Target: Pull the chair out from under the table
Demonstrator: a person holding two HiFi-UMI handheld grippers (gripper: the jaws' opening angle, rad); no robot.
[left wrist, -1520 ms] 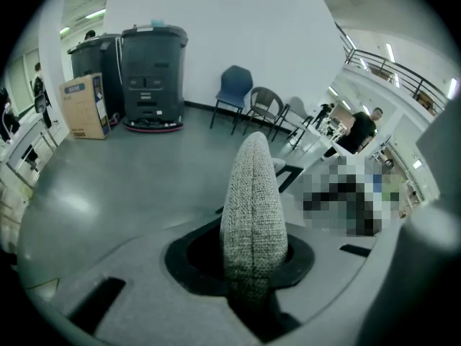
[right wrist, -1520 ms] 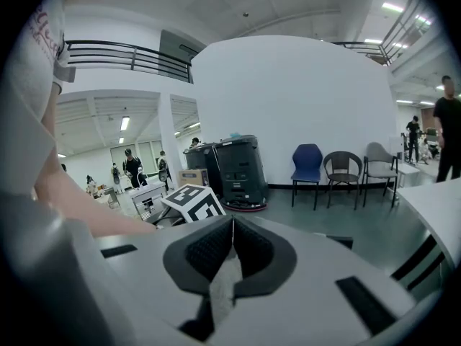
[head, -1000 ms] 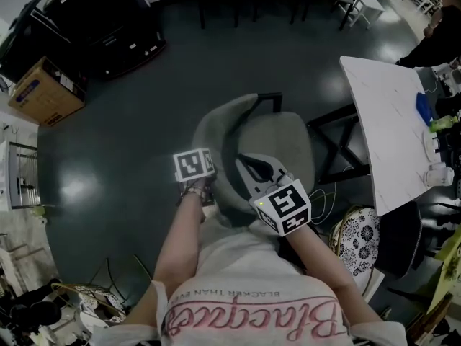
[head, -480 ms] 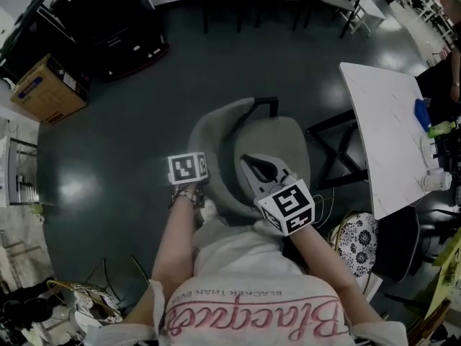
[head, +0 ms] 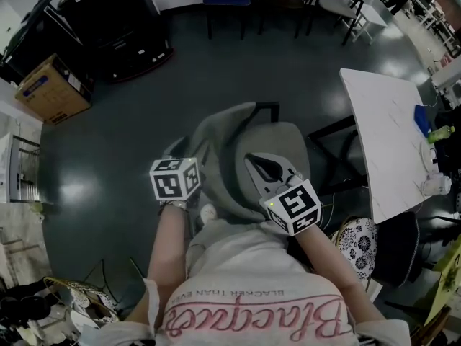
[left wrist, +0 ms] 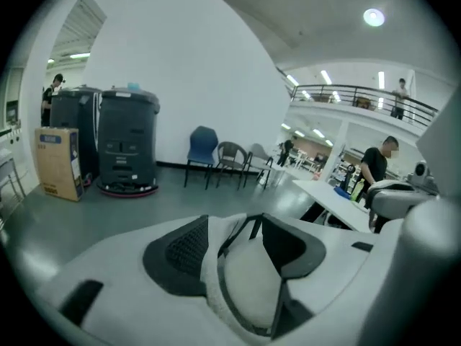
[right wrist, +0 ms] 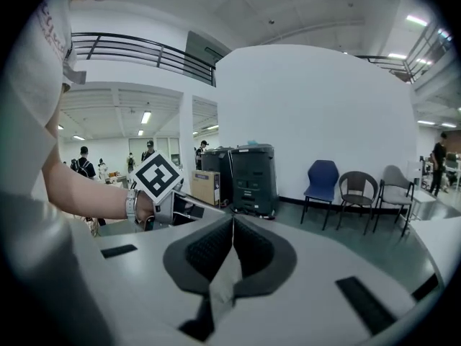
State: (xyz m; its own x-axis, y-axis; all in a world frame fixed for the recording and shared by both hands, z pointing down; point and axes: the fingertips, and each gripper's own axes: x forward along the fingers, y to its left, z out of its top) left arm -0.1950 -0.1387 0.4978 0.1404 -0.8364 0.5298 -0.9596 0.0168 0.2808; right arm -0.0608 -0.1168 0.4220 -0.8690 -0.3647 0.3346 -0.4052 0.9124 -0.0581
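Chair (head: 288, 139), grey upholstered, qty 1: stands on dark floor (head: 144, 157), back toward me. Seat is just beside the left edge of the white table (head: 382, 135), whole seat showing clear of the tabletop.

Grip, right: my right gripper (right wrist: 232, 229) has jaws together w/ a thin fold of the chair's grey fabric pinched betw. the pads. It sits over the top of the chair back, right cube (head: 295, 206) nearest me.

Grip, left: my left gripper (left wrist: 241, 229) has jaws apart and opening. Pale padded edge of the chair back lies in the gap, pads not clamped on it. Left cube (head: 175, 179) is over the back's left side, opposite the right one.

Table: black legs (head: 335, 150) next to the seat. Blue item (head: 423, 110) and green item (head: 441, 130) at the tabletop's right edge.

Floor, further out: black-and-white patterned round item (head: 356, 240) at my right, by the table's near corner. Cardboard box (head: 47, 92) and black cabinet (head: 108, 20) toward far left. Blue chair (right wrist: 322, 179) and dark chairs (right wrist: 356, 186) along the white wall (right wrist: 310, 107).
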